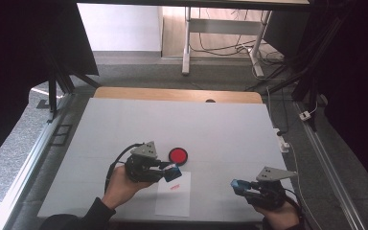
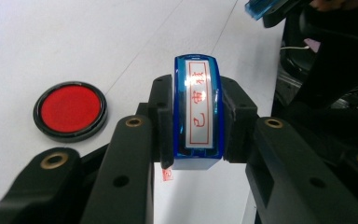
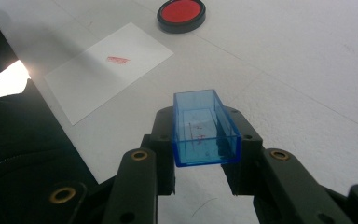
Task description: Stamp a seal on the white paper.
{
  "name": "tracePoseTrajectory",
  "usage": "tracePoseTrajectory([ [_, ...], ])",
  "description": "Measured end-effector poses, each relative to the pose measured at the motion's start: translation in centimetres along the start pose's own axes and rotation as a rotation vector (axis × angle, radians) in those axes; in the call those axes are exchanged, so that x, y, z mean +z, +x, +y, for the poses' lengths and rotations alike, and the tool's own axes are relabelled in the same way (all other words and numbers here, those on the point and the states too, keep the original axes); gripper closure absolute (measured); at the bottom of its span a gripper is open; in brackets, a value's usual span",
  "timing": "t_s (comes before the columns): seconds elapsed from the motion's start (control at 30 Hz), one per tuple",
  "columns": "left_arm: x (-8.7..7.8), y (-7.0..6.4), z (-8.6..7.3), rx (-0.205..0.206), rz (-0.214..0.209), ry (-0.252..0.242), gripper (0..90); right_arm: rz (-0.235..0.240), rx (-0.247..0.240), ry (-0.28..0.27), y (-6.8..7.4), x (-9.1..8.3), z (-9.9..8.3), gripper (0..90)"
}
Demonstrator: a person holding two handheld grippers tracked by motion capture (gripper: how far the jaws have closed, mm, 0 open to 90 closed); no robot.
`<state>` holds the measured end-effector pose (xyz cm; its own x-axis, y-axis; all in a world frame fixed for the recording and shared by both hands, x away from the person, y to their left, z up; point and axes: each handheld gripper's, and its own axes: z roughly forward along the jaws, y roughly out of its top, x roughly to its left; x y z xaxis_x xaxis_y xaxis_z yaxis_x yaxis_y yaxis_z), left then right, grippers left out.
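A blue stamp (image 2: 198,114) with a silver label and red characters sits clamped in my left gripper (image 1: 171,172), held just above a white paper sheet (image 1: 174,194). The sheet (image 3: 107,70) bears one red stamp mark (image 3: 117,59). A round red ink pad (image 1: 178,155) in a black case lies beyond the sheet, also seen as the ink pad (image 2: 70,110) left of the stamp. My right gripper (image 1: 237,186) is shut on a clear blue stamp cap (image 3: 204,128), open side up, over the table's right front.
The white table top (image 1: 211,129) has a wooden strip along its far edge. A white power strip (image 1: 282,142) hangs at the right edge. Dark frames and cables stand on both sides. The person's hands come in at the near edge.
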<state>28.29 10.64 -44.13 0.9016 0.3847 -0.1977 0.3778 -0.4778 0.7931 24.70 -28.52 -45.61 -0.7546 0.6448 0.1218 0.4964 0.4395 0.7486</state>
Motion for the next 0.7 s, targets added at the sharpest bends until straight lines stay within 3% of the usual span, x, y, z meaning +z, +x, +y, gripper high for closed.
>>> tracePoseTrajectory([
  [0.47,-1.8,-0.2,0.5,0.028,-0.039,-0.079,69.8,0.001,-0.001,0.001,0.0,0.0,0.0,68.2],
  [0.7,-2.3,-0.2,0.7,0.04,-0.041,-0.089,69.8,0.008,-0.003,0.005,-0.1,0.1,0.0,68.2],
])
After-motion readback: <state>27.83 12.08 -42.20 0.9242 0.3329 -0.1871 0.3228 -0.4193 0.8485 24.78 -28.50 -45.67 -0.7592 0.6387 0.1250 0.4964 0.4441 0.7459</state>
